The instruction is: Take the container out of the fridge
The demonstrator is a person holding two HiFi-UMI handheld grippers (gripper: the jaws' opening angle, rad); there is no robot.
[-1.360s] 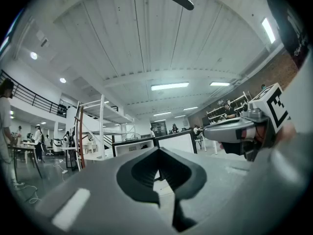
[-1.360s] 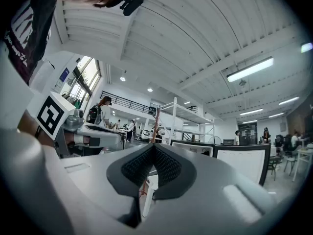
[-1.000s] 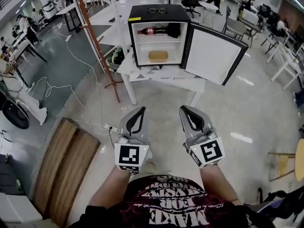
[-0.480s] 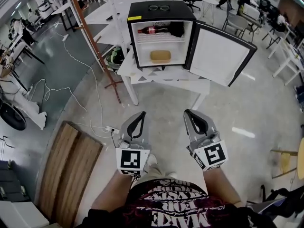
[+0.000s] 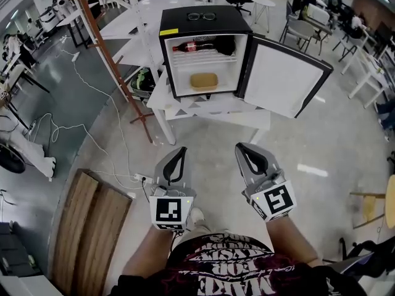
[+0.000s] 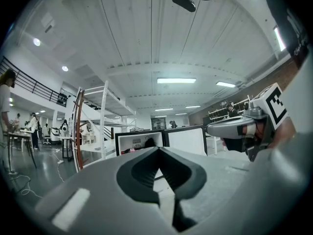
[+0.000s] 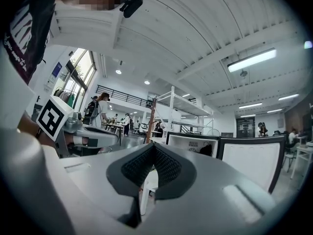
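Note:
A small black fridge (image 5: 205,17) stands open on a white table (image 5: 213,106), its door (image 5: 284,76) swung out to the right. On its lower shelf lies a tan container (image 5: 203,81). A cola bottle (image 5: 191,45) lies on the upper shelf beside a dark item. My left gripper (image 5: 181,151) and right gripper (image 5: 241,148) hang side by side well short of the table, both shut and holding nothing. In the left gripper view the fridge (image 6: 142,143) shows just beyond the closed jaws. In the right gripper view the fridge (image 7: 193,143) is seen too.
Glasses (image 5: 202,16) rest on top of the fridge. A rust-coloured pole (image 5: 108,60) leans at the left, with white cables (image 5: 92,103) on the floor. Wooden boards (image 5: 86,227) lie at lower left. Tables and chairs (image 5: 364,73) fill the right side.
The view has drawn nearer to the fridge and table. Both grippers stay shut and side by side, shifted only slightly.

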